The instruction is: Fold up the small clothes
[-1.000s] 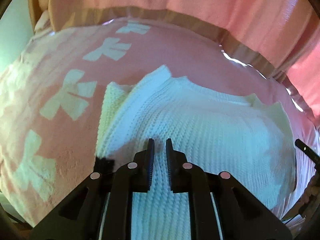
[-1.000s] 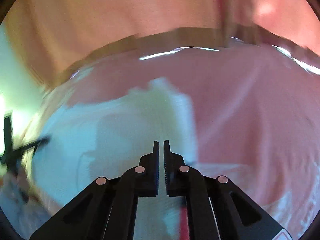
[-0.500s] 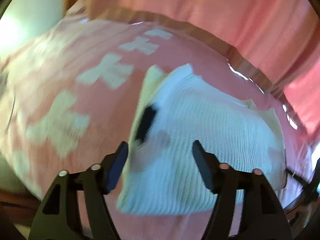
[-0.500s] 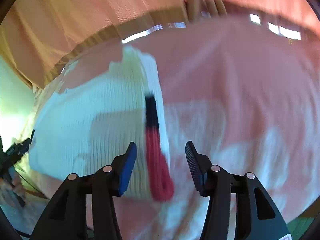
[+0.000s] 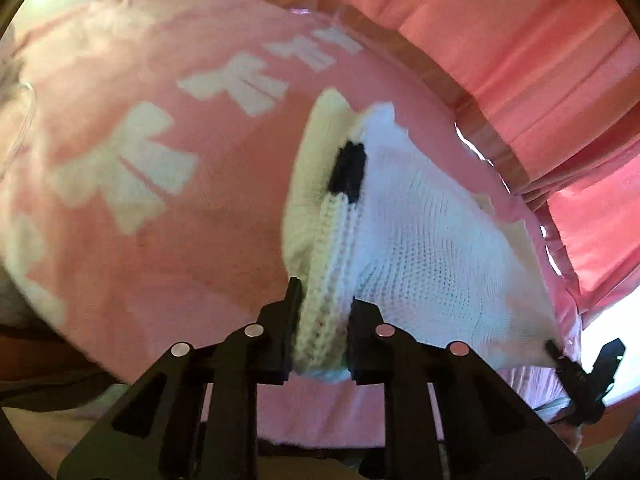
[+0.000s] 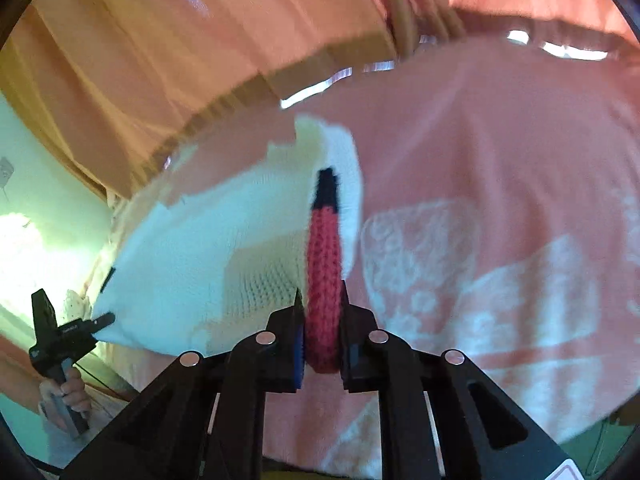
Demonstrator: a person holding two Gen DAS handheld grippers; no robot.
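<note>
- White knitted garment (image 5: 432, 248) lies spread on a pink blanket (image 5: 192, 240) with pale bow shapes, its near edge lifted off the cloth at both corners.
- Left gripper (image 5: 322, 330) has its jaws closing, and a cream ribbed strip (image 5: 334, 264) with a black tip sits squeezed between them.
- Right gripper (image 6: 322, 332) is closing too, with a red knitted strip (image 6: 323, 276), black at its far end, pinched between its pads.
- From the right wrist view, the left gripper (image 6: 102, 320) shows at the garment's other corner, a hand (image 6: 66, 396) on its handle.
- Pink curtains (image 5: 500, 40) hang behind the bed.
- Both views are smeared, so I can't quite say whether the strips are cuffs or trim.
</note>
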